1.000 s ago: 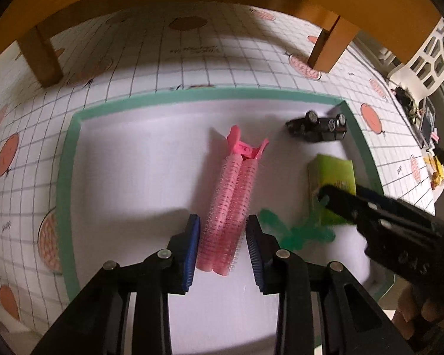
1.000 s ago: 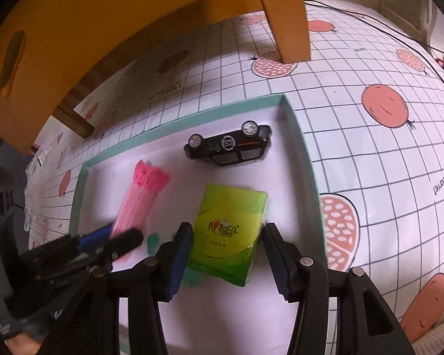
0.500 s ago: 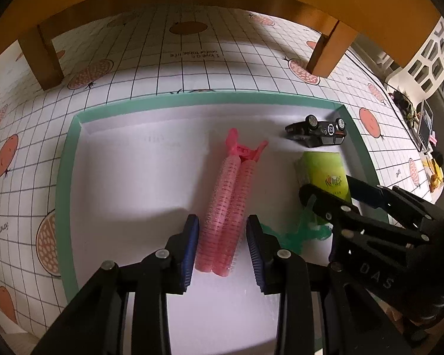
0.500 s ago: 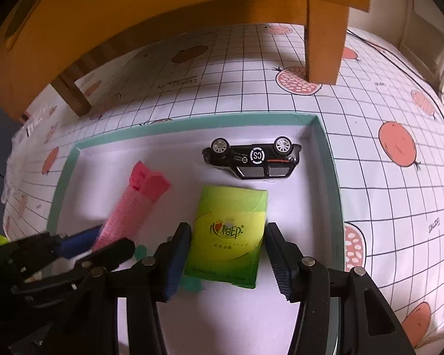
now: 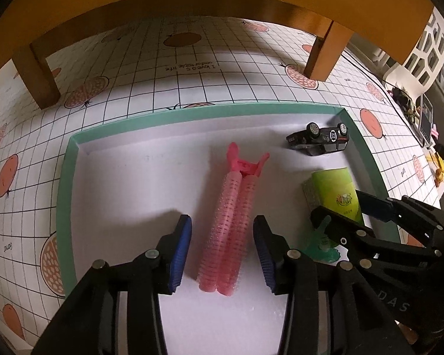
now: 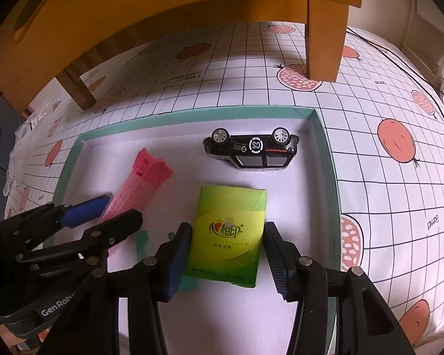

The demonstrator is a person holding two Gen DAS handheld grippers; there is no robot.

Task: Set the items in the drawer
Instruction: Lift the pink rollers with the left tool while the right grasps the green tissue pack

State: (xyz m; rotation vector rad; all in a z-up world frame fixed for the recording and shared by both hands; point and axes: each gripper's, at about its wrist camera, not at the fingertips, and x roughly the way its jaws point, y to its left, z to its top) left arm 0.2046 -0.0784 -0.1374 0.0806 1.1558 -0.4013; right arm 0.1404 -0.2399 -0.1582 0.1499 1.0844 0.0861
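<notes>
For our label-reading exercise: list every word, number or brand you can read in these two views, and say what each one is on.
"GenRob", cut off: left hand-held gripper.
"DAS": right hand-held gripper.
"SO" or "OS", in a circle: toy car.
"Garnet": tablecloth.
"I love a comfortable life", roughly: tablecloth.
Chinese brand characters: green tissue pack; smaller print unreadable.

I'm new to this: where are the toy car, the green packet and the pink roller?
toy car [image 6: 251, 149], right wrist view, its side.
green packet [image 6: 229, 233], right wrist view, its printed face.
pink roller [image 5: 229, 230], left wrist view, mid-barrel.

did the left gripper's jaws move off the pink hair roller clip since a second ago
Yes. The left gripper has just been opening; both pads now stand clear of the pink hair roller clip, which lies in the tray.
</notes>
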